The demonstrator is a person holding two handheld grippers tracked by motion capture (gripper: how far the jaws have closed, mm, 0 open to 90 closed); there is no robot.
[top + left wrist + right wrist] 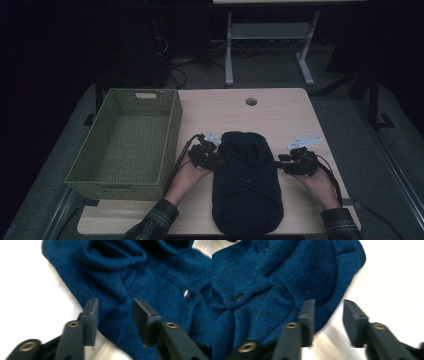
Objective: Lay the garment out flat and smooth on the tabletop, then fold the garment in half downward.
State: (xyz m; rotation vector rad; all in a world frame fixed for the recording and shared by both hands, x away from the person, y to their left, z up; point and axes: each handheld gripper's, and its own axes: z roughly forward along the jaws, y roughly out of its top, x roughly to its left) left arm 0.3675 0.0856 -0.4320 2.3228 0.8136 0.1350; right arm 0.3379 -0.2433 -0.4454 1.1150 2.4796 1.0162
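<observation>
Basket (pixel 131 142) left of sweater (pixel 246 185); bare table (pixel 280 107) beyond.

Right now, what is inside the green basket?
The green basket shows just its bare woven floor, nothing lying on it. Its near wall hides the floor strip right behind it.

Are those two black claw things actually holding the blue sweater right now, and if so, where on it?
No. Both the left gripper and the right gripper stand open at opposite side edges of the blue sweater, pinching nothing.
</observation>
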